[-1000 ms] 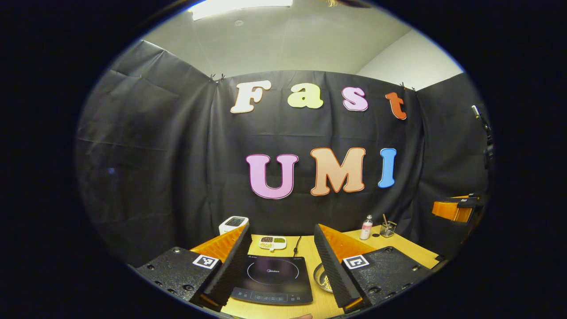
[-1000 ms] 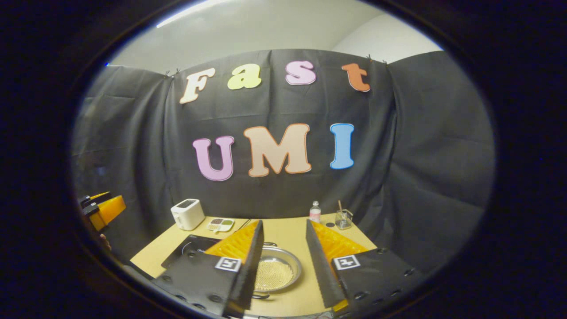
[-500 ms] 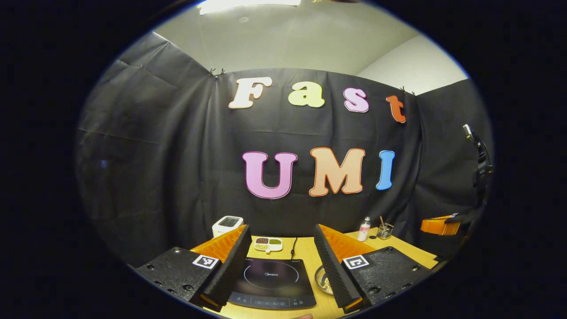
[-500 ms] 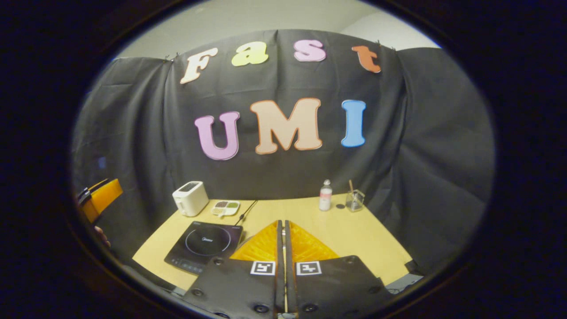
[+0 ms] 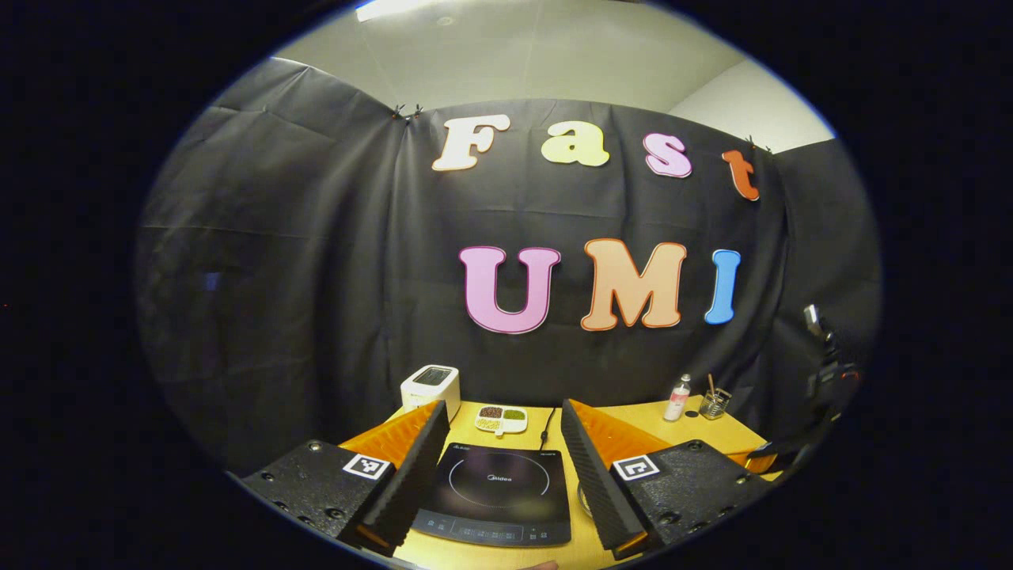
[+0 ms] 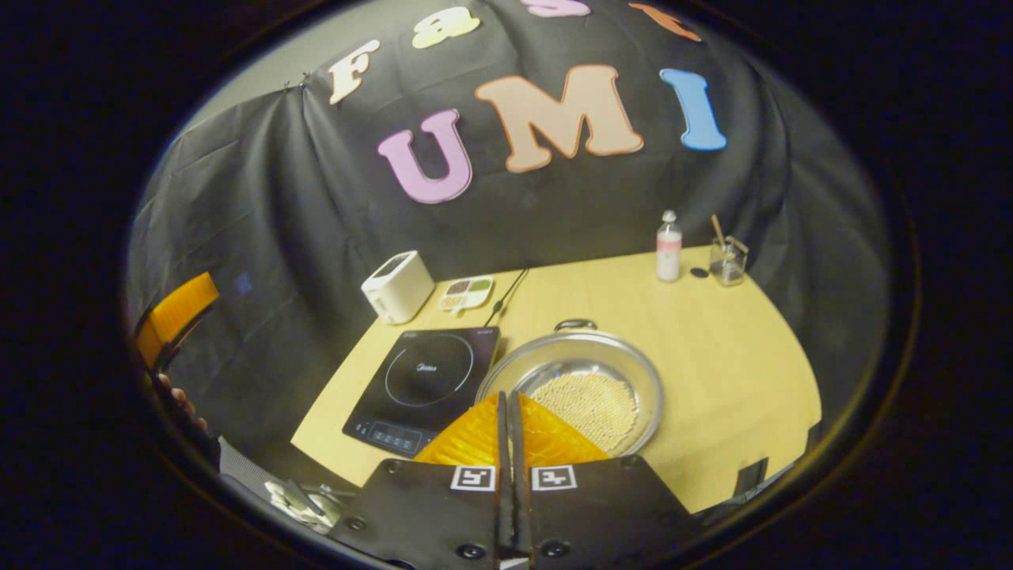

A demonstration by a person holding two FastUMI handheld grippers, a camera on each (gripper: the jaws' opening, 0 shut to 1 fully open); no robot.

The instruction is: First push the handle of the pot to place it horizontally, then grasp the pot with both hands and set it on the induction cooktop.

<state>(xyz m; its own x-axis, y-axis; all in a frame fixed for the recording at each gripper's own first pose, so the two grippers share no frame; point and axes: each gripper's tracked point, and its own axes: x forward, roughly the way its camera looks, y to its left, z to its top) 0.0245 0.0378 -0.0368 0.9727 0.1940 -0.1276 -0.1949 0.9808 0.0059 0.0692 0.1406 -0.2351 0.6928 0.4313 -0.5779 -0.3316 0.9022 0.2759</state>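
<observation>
Jaws on the right gripper [image 6: 510, 412] are pressed together with nothing between them, their tips hanging above the near rim of the pot [image 6: 576, 388]; jaws on the left gripper [image 5: 502, 463] stand wide apart and empty, held over the induction cooktop [image 5: 497, 495]; the pot sits on the desk [image 6: 736, 380] just to the right of the cooktop, its left rim close to or touching the cooktop's edge (which of the two I cannot tell); it is a wide, shallow metal pan with a pale perforated or grainy patch across its bottom, and one small loop handle [image 6: 575, 324] shows on its far rim, the opposite handle being hidden behind the right gripper; judging by the thin polished wall, the pot is probably stiff and fairly light, yet slick, so foam jaws may slide on the bare rim; the closed right jaws look suited to nudging a handle sideways as a blunt pusher, and a light pan like this would likely spin or skate across the smooth desk under a firm shove, so a gentle push seems wise; for the lift, the handles at the two sides are the sensible holds, one per gripper, since pinching the rim alone risks tipping the pan; keeping it level matters if that pale patch is loose contents; well behind stand a white toaster [image 6: 397, 286], a divided dish [image 6: 465, 293], a small bottle [image 6: 669, 247] and a glass [image 6: 728, 260], all clear of the short path to the cooktop.
</observation>
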